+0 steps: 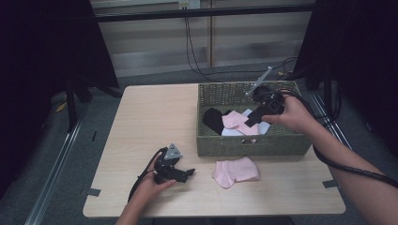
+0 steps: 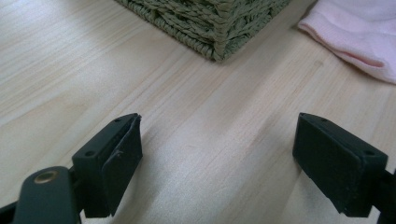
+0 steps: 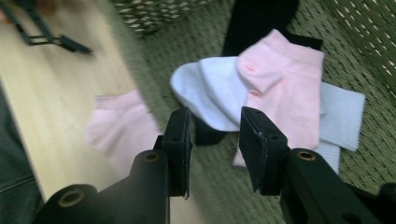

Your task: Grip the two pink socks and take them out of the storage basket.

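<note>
While the left gripper (image 1: 187,172) sits low on the wooden surface (image 1: 150,122) near the front edge, its fingers (image 2: 114,158) stand wide apart with bare wood between them, holding nothing. Ahead of it: corner of the woven green basket (image 1: 253,146), and a pink sock (image 1: 235,171) lying flat on the surface just in front of the basket's near wall.

Right gripper (image 1: 251,118) held over the basket interior, angled down toward the socks. Its fingers (image 3: 261,149) are parted by a narrow gap, empty, hanging above the pile without touching it.

Inside the basket: a second pink sock (image 3: 285,79) on top, overlapping a white sock (image 3: 210,93); another white sock (image 3: 343,112) under it, sticking out on the far side. A black sock (image 1: 213,119) lies beside these, partly beneath them, toward the basket's left end.
</note>
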